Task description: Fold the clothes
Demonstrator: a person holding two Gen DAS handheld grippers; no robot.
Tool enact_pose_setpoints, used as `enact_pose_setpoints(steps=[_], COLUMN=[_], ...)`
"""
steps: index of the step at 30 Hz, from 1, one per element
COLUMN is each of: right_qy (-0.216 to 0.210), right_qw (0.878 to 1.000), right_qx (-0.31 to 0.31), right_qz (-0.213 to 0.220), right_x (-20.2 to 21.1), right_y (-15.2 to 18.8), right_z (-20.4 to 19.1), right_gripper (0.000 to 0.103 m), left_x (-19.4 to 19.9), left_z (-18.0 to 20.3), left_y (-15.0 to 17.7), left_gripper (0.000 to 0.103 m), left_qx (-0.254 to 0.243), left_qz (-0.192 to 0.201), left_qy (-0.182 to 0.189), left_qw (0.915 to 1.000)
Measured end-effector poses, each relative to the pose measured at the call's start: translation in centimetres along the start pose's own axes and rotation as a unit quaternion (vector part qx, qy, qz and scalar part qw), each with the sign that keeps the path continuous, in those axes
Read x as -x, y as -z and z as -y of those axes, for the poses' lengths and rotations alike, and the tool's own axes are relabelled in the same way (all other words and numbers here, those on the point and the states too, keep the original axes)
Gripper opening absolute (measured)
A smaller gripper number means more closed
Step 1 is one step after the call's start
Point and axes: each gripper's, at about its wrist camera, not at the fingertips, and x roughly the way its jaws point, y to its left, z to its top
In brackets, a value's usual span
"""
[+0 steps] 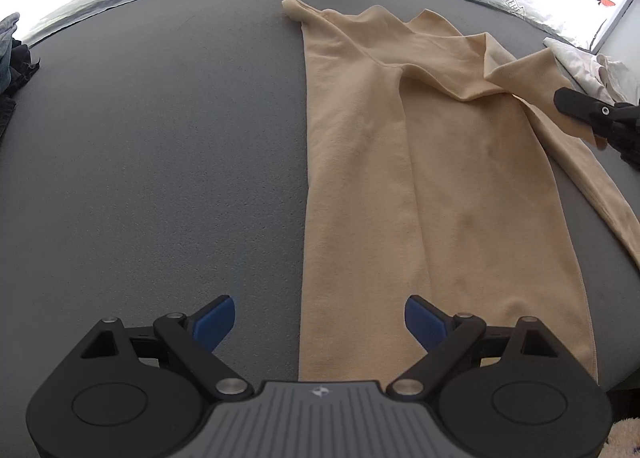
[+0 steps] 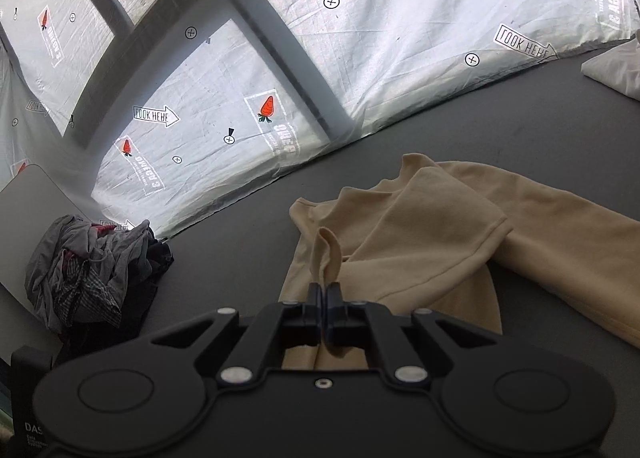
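A beige long-sleeved garment [image 1: 420, 185] lies on the dark grey table [image 1: 152, 161], one side folded over lengthwise, one sleeve trailing to the right. My left gripper [image 1: 319, 322] hovers open above the garment's near hem, blue pads [image 1: 214, 322] wide apart with nothing between them. My right gripper [image 2: 324, 294] is shut on a pinched fold of the beige garment [image 2: 420, 234], lifting a small ridge of cloth. In the left wrist view the right gripper [image 1: 576, 107] shows at the right edge, over the sleeve.
A heap of grey and checked clothes [image 2: 92, 266] sits at the table's left end by a grey board [image 2: 36, 209]. White folded cloth [image 2: 612, 69] lies at the far right. A printed translucent sheet [image 2: 360, 57] covers the windows behind the table.
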Motion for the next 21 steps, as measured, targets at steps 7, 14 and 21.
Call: enact_pose_setpoints(steps=[7,14,21], right_qy=[-0.019,-0.04,-0.067], right_qw=[1.0,0.998,0.994], right_qx=[0.012,0.028,0.057], right_qz=[-0.019,-0.038,-0.064], right_x=[0.6,1.1,1.4], right_y=[2.3,4.3,6.5], right_z=[-2.3,-4.6,-6.7], right_gripper=[0.003,0.003,0.003], left_x=[0.9,1.4,1.7], left_z=[0.0,0.0,-0.2], left_y=[2.1,3.5,4.8], left_gripper=[0.092,0.092,0.092], left_qx=[-0.023,-0.036,-0.032], left_qz=[-0.005,-0.005,-0.009], left_qy=[0.004,0.008,0.012], left_qw=[0.9997,0.9993,0.9994])
